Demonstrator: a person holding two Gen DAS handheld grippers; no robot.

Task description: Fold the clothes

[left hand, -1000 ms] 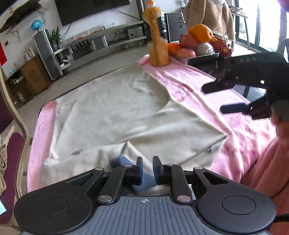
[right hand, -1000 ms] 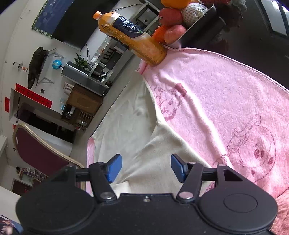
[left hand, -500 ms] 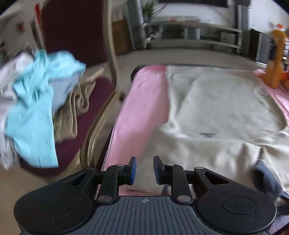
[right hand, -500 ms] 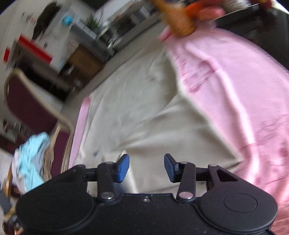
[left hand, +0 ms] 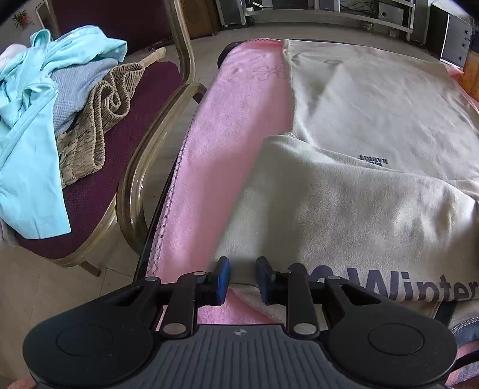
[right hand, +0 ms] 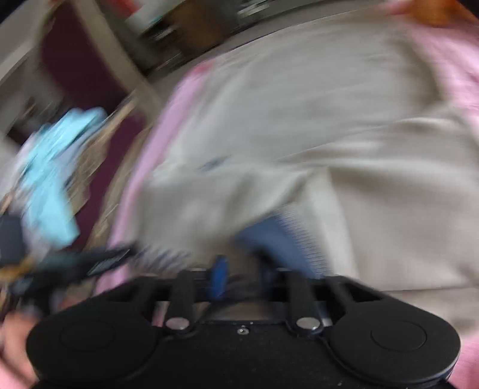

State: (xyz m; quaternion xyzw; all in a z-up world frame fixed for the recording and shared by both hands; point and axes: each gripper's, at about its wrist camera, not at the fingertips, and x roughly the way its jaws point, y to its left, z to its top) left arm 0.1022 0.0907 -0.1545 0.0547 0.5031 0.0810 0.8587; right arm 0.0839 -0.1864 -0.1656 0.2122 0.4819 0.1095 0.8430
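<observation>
Maroon chair (left hand: pixel 125 98) left; pale floor (left hand: pixel 60 287); shelving (left hand: pixel 344 12) behind.

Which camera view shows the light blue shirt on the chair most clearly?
The left wrist view: the light blue shirt is sharp there, draped over the chair. The right wrist view shows it only as a motion-blurred blue patch.

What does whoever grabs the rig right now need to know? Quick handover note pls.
Left gripper: jaws a little apart, empty, poised at the near left edge of the cream sweatshirt.
Right gripper: view heavily motion-blurred; jaw state unreadable.
Sweatshirt lies on the pink towel covering the table; one part is already folded over the body, "Winter" print showing at the near edge.
Unfolded clothes pile waits on the maroon chair to the left.
Left to do: finish the remaining folds on the sweatshirt, then take on the pile.
</observation>
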